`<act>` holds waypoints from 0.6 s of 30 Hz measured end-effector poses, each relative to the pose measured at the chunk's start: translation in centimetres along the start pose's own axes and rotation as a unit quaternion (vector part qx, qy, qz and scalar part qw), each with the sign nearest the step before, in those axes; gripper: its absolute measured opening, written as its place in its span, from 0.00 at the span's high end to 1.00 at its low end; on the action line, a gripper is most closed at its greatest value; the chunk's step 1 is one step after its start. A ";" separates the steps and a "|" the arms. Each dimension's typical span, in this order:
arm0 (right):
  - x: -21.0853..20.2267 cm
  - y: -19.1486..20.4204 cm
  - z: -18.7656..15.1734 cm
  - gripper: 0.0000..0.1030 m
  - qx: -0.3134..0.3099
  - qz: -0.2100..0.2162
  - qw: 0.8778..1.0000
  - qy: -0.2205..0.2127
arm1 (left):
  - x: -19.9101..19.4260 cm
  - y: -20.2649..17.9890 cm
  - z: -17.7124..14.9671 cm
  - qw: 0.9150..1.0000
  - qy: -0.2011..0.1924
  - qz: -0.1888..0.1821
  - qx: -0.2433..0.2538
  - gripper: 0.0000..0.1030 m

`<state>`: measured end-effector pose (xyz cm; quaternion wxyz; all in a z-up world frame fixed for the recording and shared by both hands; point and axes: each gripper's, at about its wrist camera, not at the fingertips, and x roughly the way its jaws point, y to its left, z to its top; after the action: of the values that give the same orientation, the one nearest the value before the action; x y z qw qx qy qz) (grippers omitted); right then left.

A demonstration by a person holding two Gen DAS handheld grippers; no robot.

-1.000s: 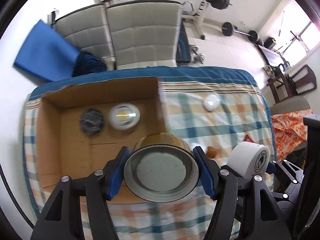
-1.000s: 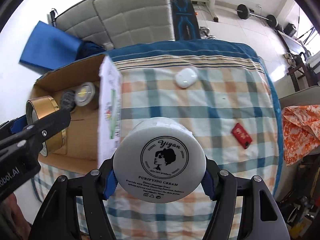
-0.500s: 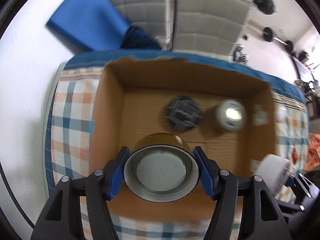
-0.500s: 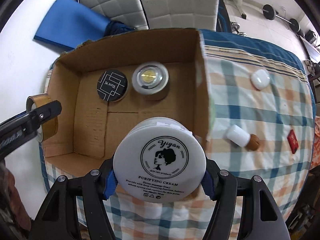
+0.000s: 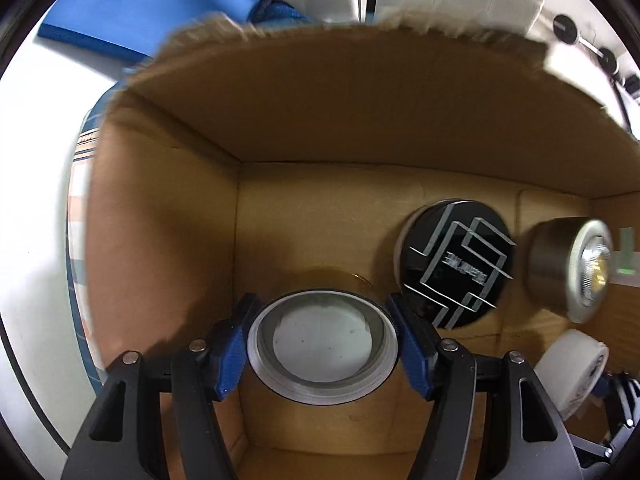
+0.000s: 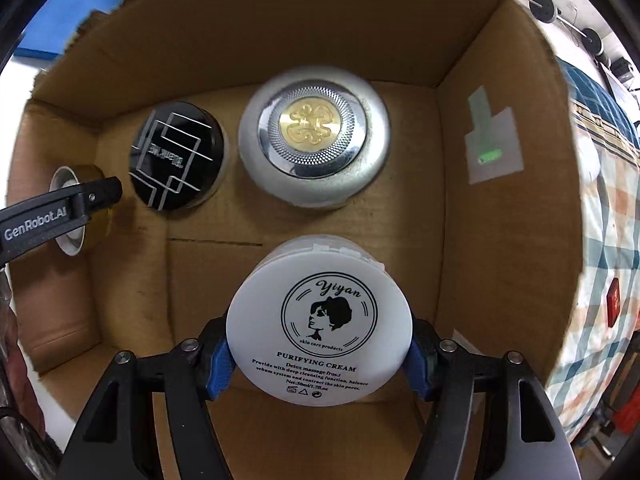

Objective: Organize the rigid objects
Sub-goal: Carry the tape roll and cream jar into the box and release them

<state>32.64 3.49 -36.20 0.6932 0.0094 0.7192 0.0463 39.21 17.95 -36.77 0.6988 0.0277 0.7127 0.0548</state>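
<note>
My left gripper (image 5: 322,350) is shut on a gold jar (image 5: 322,354), held low inside the cardboard box (image 5: 320,112) near its left wall. My right gripper (image 6: 319,354) is shut on a white cream jar (image 6: 319,330) inside the same box near its front. A black-lidded jar (image 6: 176,160) and a silver jar with a gold centre (image 6: 314,134) stand at the box's back. The left gripper with the gold jar (image 6: 70,216) shows at the left in the right wrist view. The white jar (image 5: 570,372) shows at the right in the left wrist view.
The box stands on a plaid cloth (image 6: 608,240). A small red object (image 6: 613,307) lies on the cloth right of the box. A blue mat (image 5: 152,4) and grey cushions are behind the box. A label (image 6: 494,146) is stuck on the box's right inner wall.
Both grippers have moved down into the box with their jars. The box walls now fill both views, and the jars at the back look much closer.
</note>
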 end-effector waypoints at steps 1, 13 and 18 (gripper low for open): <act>0.3 0.1 0.2 0.32 -0.002 -0.001 1.000 0.003 | 0.4 0.0 0.1 1.000 0.004 -0.004 0.000 0.39; 3.0 -0.6 1.5 0.32 0.016 0.001 0.999 0.029 | 2.2 0.2 1.5 0.999 0.025 -0.044 -0.007 0.37; 3.1 -1.4 2.5 0.31 0.023 0.009 0.998 0.050 | 1.8 1.1 1.5 0.996 0.042 -0.073 -0.025 0.37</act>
<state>35.05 2.47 -39.52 0.6555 0.0299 0.7537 0.0364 40.59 19.33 -38.45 0.6710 -0.0440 0.7398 0.0226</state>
